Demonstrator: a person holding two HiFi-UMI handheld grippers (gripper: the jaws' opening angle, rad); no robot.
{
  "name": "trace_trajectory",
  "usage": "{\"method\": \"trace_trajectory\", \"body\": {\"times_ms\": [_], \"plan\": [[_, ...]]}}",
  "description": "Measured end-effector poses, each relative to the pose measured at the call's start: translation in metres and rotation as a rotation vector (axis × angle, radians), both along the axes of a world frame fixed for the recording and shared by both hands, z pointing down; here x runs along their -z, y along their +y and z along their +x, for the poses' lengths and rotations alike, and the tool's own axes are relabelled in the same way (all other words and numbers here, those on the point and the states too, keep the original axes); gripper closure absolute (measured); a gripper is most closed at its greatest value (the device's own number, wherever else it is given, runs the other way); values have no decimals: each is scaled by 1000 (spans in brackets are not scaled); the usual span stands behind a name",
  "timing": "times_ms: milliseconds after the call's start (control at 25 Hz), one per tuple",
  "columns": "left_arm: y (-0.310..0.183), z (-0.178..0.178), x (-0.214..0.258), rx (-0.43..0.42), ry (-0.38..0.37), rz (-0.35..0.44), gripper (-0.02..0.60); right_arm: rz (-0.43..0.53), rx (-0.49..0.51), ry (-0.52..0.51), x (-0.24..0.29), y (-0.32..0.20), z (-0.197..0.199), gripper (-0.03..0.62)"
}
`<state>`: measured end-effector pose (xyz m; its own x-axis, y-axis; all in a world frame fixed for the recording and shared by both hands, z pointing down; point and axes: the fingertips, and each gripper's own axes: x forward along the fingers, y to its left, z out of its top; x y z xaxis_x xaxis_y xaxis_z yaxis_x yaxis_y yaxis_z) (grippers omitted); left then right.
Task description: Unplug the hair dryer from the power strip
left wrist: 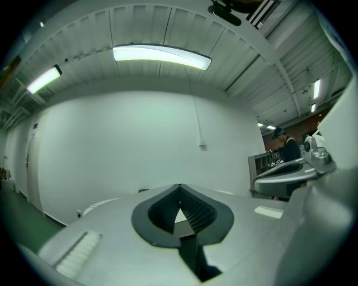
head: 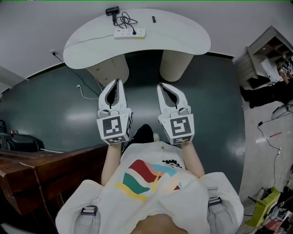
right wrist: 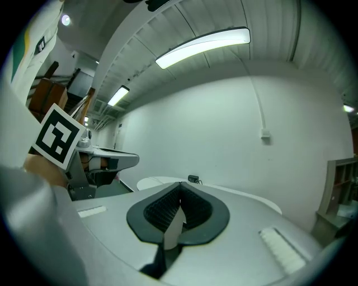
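Approach | left gripper (head: 116, 82), right gripper (head: 161, 86): jaws closed, empty | power strip (head: 130, 34) well ahead | advise: pin it, pull plug (head: 133, 32) straight.

On the table (head: 183, 39) the power strip (head: 130, 33) lies left of the middle, with the hair dryer (head: 112, 11) just behind it at the far edge and the cord (head: 127, 20) coiled between them. The left gripper (head: 117, 82) and right gripper (head: 160, 86) are side by side before the table, well apart from it. A shelf (head: 270, 55) stands off to the right.
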<state>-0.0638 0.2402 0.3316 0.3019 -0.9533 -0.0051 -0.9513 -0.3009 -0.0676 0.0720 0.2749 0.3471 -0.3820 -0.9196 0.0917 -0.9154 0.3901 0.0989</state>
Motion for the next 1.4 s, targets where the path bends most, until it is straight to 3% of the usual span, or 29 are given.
{"method": "trace_trajectory", "body": {"times_ms": [240,600,1000,1400], "plan": [[-15,-3,-5,21,6,11,581,13,-4,-3,-3,-9,12,582],[-68,20,-15,-21,-9,28,581,26,-5,28,-7,-45,22,582],[-223,22,-27,-55,-22,-32,581,-22,-17,63,-8,-195,15,582],[-392,-14,-33,-90,-39,-84,581,-75,-43,64,-2,-362,-22,582]]}}
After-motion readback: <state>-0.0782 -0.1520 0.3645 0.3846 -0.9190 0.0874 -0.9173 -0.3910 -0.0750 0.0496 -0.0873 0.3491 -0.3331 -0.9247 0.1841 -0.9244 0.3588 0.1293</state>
